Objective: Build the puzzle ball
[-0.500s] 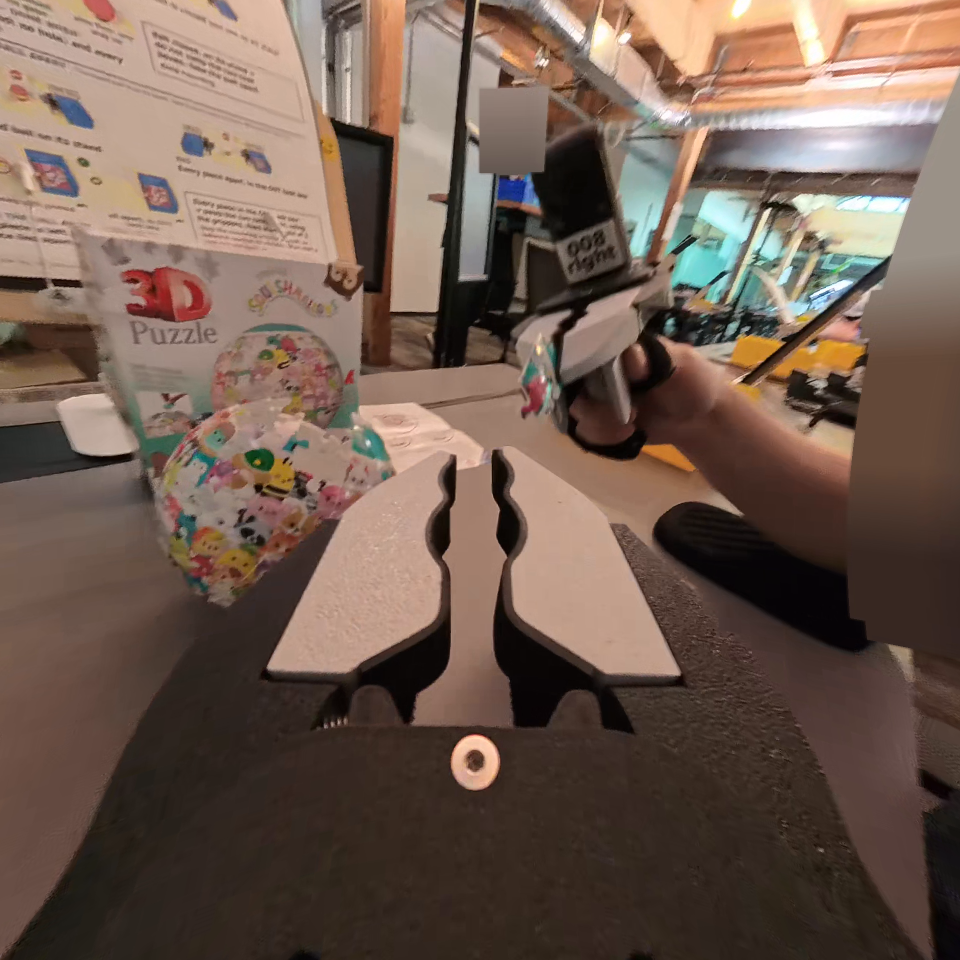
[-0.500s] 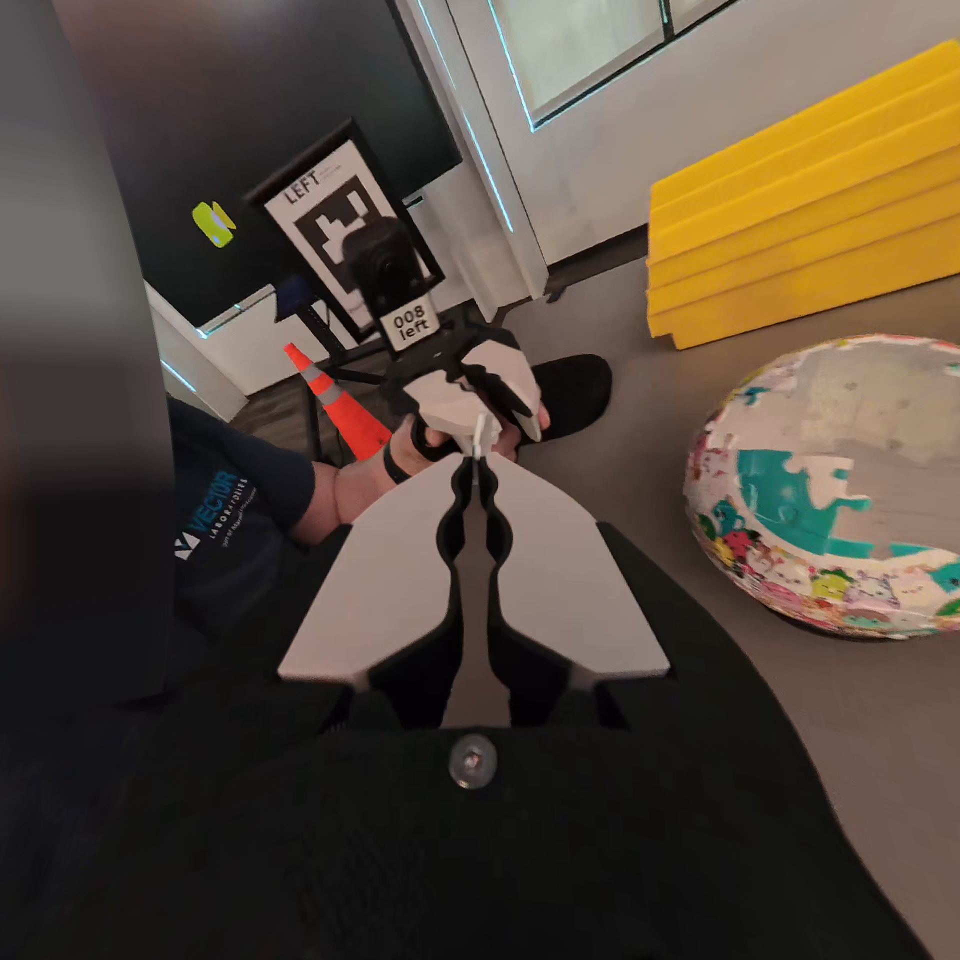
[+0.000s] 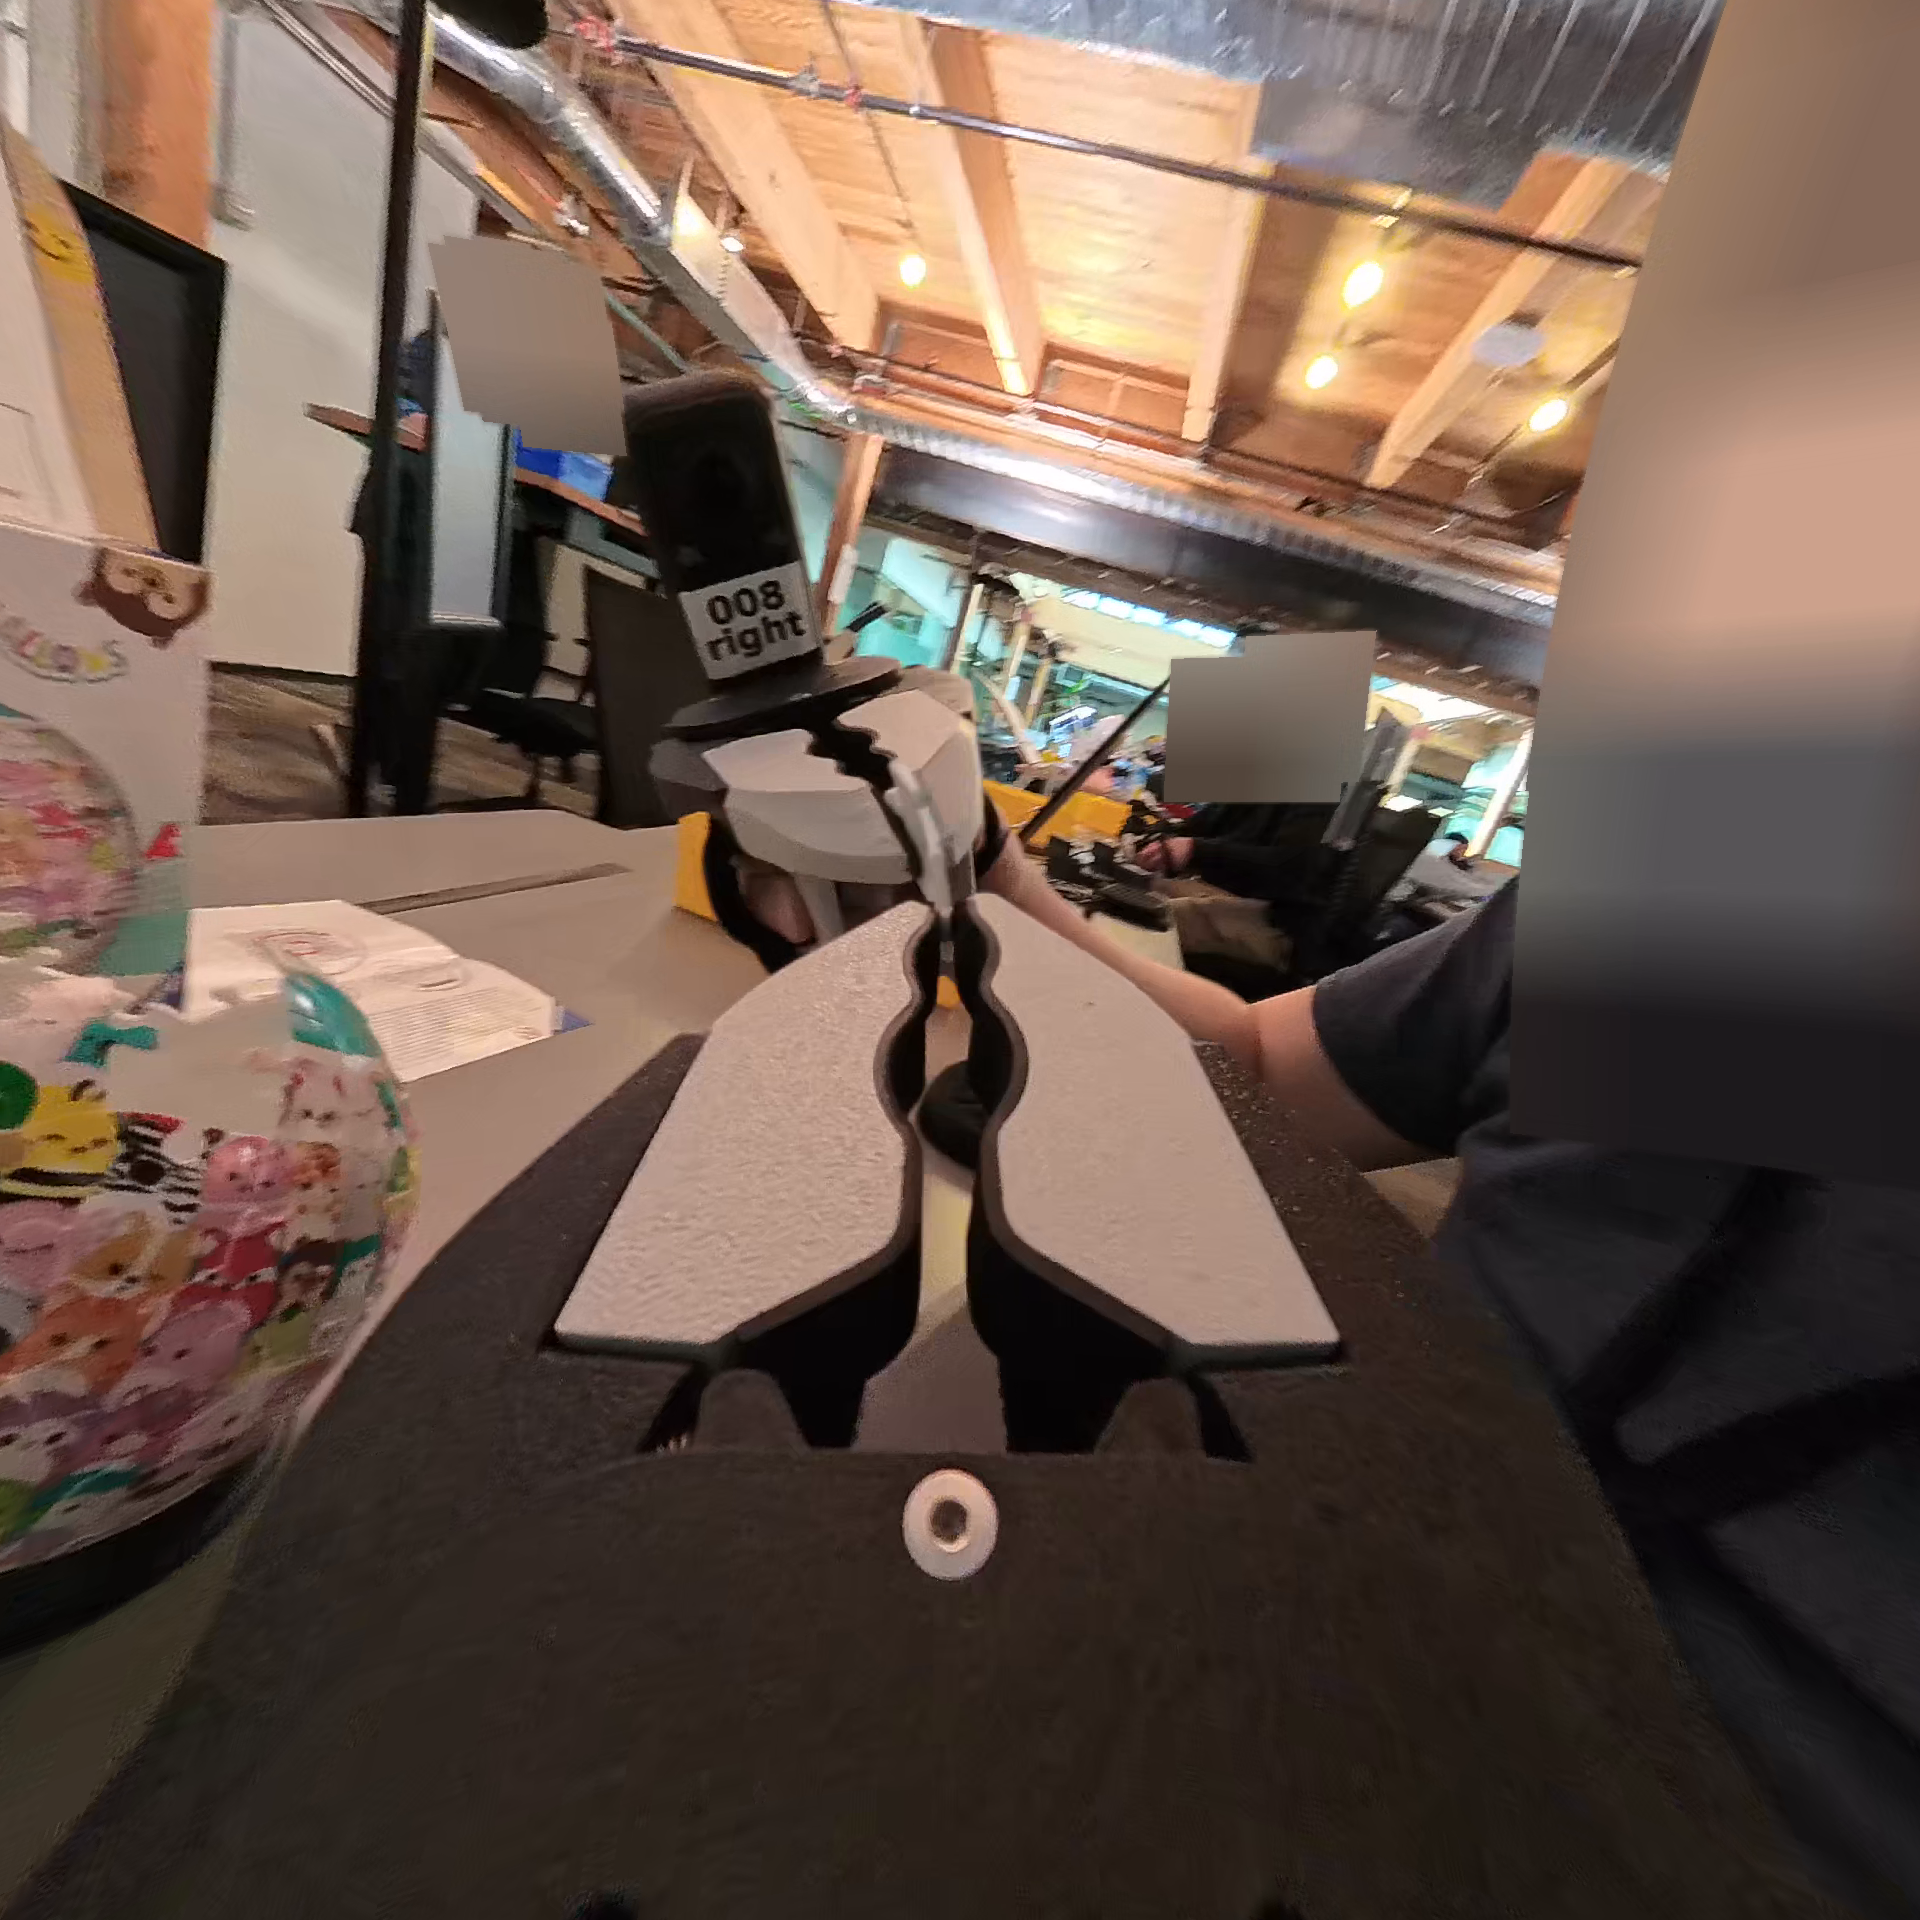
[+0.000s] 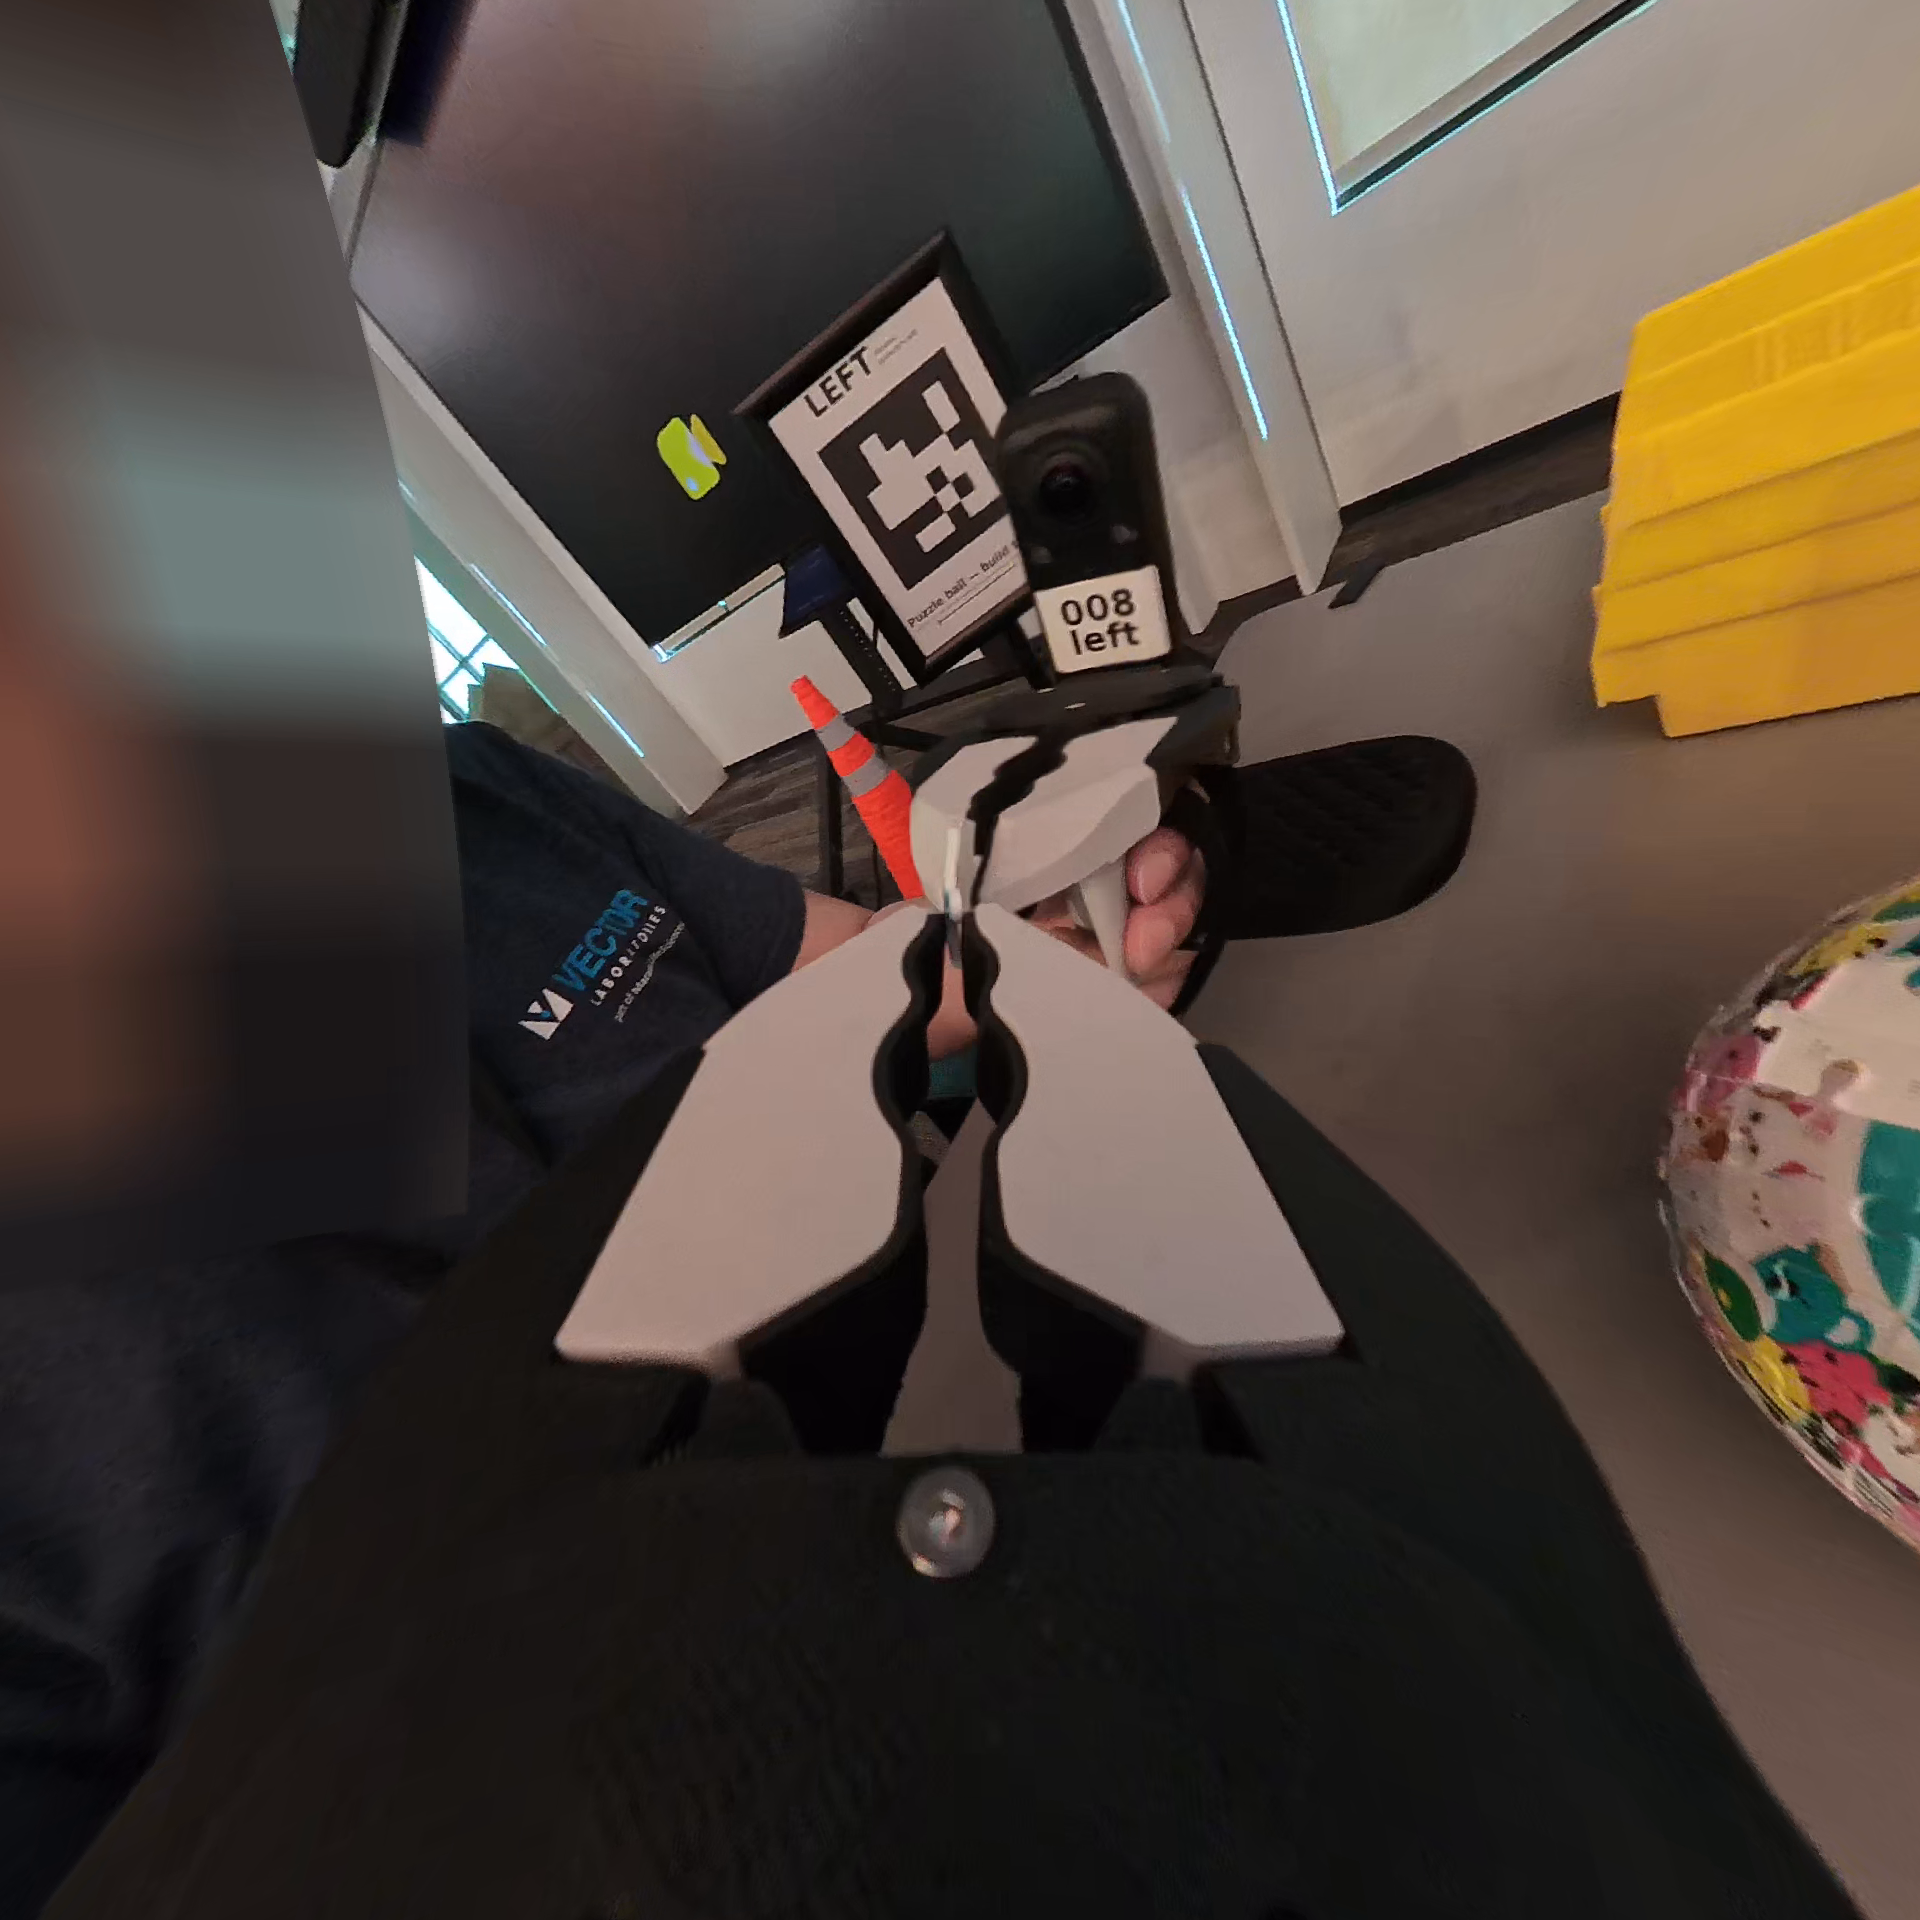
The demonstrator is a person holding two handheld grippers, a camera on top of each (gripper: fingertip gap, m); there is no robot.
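Jaws of the left gripper [image 3: 948,920] stand narrow in the left wrist view, their tips closed on the lower end of a thin puzzle piece [image 3: 928,831] seen edge-on. The piece runs straight ahead and slightly up from these tips into the tips of the right gripper [image 3: 914,821], which faces them head-on. The puzzle ball [image 3: 156,1247] sits on the table well to the left of the jaws and nearer the camera, with its open top edge turned upward. The puzzle box [image 3: 62,727] stands behind it.

In the right wrist view the right gripper [image 4: 951,920] is likewise pinched nearly shut on the same puzzle piece [image 4: 952,883], again edge-on, its long axis in line with the fingers. The left gripper [image 4: 966,842] clamps the far end. From here the puzzle ball [image 4: 1818,1247] lies well to the right of the jaws and lower.

Judging by this, the piece is shared tip to tip. Neither gripper is clearly closer to the ball, so whichever keeps the piece must swing sideways to it.
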